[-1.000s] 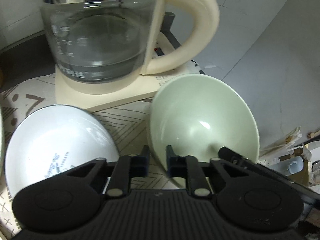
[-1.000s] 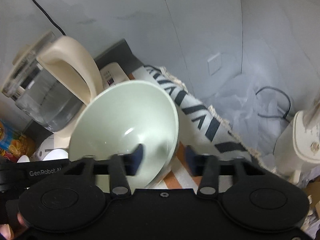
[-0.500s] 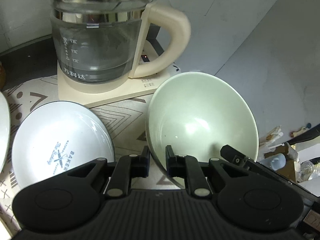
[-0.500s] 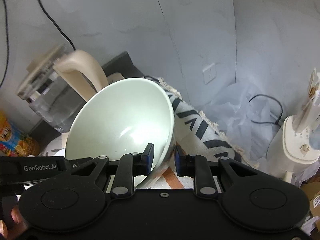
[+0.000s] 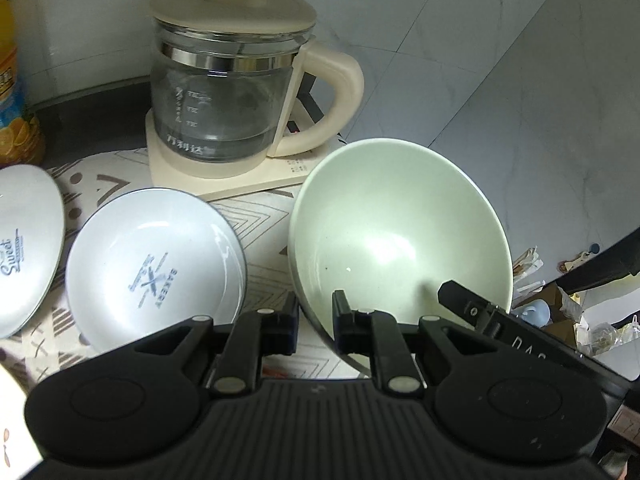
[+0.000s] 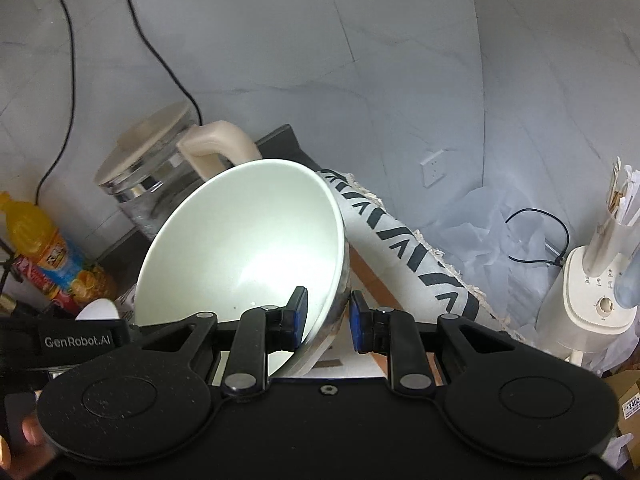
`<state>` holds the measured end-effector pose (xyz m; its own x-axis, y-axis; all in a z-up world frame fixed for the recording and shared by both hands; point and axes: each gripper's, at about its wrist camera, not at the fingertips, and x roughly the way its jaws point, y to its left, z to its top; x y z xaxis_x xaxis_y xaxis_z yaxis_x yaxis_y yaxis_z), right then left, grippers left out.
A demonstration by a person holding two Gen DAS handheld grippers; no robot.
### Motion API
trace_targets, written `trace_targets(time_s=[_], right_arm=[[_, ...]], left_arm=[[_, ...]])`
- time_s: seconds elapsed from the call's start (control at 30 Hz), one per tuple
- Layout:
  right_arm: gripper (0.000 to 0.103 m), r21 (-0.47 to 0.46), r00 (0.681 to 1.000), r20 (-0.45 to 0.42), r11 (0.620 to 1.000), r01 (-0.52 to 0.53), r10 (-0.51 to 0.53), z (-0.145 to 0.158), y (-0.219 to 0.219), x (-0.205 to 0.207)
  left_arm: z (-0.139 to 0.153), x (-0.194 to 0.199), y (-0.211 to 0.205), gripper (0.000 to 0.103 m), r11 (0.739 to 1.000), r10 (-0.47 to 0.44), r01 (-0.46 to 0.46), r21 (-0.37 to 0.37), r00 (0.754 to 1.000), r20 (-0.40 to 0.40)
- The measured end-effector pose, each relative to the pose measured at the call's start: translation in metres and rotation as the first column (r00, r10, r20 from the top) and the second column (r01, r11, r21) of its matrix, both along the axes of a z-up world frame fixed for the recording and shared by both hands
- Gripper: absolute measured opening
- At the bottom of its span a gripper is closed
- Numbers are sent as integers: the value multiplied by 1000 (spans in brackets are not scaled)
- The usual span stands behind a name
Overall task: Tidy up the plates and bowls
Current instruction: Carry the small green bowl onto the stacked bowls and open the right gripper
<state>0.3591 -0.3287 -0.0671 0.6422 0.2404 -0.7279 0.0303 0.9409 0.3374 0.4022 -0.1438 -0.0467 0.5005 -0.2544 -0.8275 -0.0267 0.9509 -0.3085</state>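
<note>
Gripping the pale green bowl (image 5: 400, 236) by opposite rims, the left gripper (image 5: 316, 316) and the "GenRobot.AI"-marked right gripper (image 6: 328, 318) have jaws clenched on it, tilted above the counter (image 5: 260, 216) beside a "BAKERY" plate (image 5: 154, 266) and "Sweet" plate (image 5: 26, 248).

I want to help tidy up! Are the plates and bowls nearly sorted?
Not yet. Nothing looks stacked. Both grippers, left and right, clamp the rim of the green bowl, held tilted above the mat. Two white plates lie separately, waiting.
</note>
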Motion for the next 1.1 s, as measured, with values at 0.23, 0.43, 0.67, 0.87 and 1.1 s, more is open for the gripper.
trace_targets(time_s=[0.23, 0.43, 0.67, 0.87, 1.1], right_arm=[[22, -10, 998, 27, 999, -50, 50, 16, 7, -12], [22, -3, 996, 29, 997, -83, 83, 23, 11, -23], [22, -11, 990, 45, 991, -134, 134, 31, 21, -38], [22, -17, 980, 44, 981, -193, 194, 34, 30, -53], [22, -29, 971, 41, 972, -234, 235, 32, 34, -70]], left_arm=[[14, -23, 8, 15, 1000, 26, -26, -7, 999, 20], [20, -45, 16, 15, 999, 45, -45, -9, 999, 30], [23, -70, 27, 16, 997, 81, -81, -22, 997, 18], [25, -93, 34, 16, 994, 110, -110, -19, 994, -7], [21, -111, 34, 16, 992, 125, -125, 2, 991, -38]])
